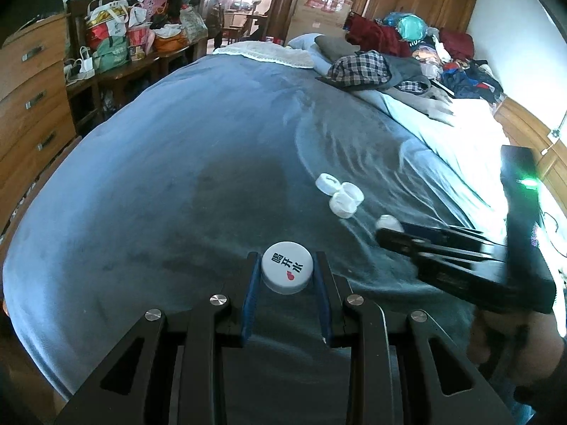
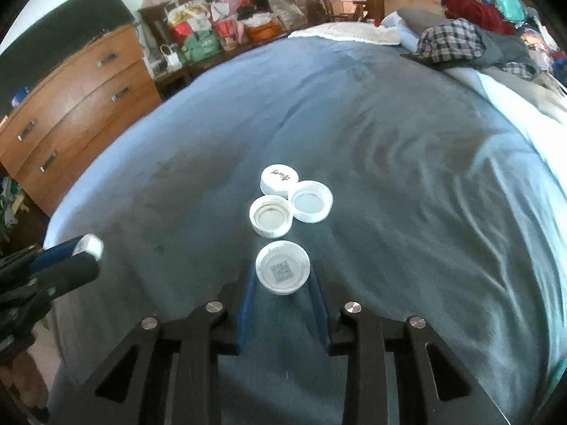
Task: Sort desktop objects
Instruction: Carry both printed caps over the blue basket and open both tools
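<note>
- A white bottle cap with printed characters (image 1: 287,272), top face up, is clamped between the left gripper's (image 1: 287,265) blue pads.
- A white cap with a QR code inside (image 2: 282,272), open side up, sits between the right gripper's (image 2: 282,276) tips.
- Three white caps (image 2: 291,200) cluster touching mid-bedspread (image 2: 407,163), far from its edges: two open side up, one top up.

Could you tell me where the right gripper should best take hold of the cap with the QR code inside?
Grip the QR-code cap across its round side wall, coming down from above. It lies open side up between the right gripper's fingers, apart from the three clustered caps.
</note>
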`<state>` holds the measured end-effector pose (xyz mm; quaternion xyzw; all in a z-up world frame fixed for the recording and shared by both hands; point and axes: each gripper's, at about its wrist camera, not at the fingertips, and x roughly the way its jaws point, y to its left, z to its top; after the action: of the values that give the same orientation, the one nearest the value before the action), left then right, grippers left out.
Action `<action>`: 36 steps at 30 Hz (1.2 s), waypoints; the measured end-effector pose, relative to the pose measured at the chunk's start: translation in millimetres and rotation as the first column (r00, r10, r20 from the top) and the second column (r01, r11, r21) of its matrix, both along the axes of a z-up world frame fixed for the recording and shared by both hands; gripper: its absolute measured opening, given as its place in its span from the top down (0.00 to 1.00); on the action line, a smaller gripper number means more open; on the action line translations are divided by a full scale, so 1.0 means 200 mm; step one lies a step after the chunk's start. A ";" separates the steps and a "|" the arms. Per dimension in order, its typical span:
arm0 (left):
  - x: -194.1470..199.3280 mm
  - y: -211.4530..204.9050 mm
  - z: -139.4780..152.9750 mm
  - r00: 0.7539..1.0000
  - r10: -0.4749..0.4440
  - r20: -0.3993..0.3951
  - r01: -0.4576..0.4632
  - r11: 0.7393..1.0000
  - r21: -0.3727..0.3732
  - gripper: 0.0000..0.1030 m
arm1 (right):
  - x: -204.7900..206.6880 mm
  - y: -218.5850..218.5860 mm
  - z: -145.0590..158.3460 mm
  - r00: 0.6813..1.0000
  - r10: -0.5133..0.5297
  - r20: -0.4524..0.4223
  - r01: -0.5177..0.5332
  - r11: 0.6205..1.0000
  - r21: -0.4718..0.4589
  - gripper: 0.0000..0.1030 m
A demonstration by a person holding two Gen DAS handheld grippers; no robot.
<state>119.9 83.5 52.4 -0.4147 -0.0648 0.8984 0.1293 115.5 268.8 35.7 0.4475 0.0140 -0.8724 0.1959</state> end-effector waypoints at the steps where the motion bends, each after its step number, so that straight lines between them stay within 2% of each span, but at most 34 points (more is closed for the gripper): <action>1: 0.01 0.01 0.01 1.000 -0.003 -0.004 0.003 1.000 0.000 0.76 | 0.05 0.03 0.04 1.000 -0.004 -0.012 0.004 1.000 -0.006 0.69; 12: 0.13 0.25 0.13 0.994 -0.099 -0.048 0.098 0.995 -0.005 0.76 | 0.47 0.30 0.36 0.994 -0.060 -0.096 0.059 0.998 -0.017 0.69; 20: 0.19 0.59 0.28 0.968 -0.231 -0.097 0.229 0.973 -0.031 0.76 | 0.65 0.54 0.57 0.973 -0.146 -0.178 0.142 0.989 -0.039 0.69; 24: 0.21 0.79 0.37 0.943 -0.310 -0.123 0.307 0.951 -0.049 0.76 | 0.72 0.68 0.67 0.956 -0.204 -0.211 0.198 0.979 -0.046 0.69; 29: 0.24 1.09 0.50 0.899 -0.406 -0.163 0.402 0.914 -0.059 0.76 | 0.80 0.92 0.77 0.925 -0.293 -0.242 0.291 0.956 -0.048 0.69; 36: 0.29 1.50 0.64 0.828 -0.525 -0.196 0.520 0.850 -0.079 0.76 | 0.93 1.29 0.88 0.859 -0.437 -0.268 0.435 0.898 -0.070 0.69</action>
<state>178.7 382.9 180.2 -0.3206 0.0752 0.8681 0.3714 301.4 526.0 211.9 0.3120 -0.0636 -0.9479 -0.0090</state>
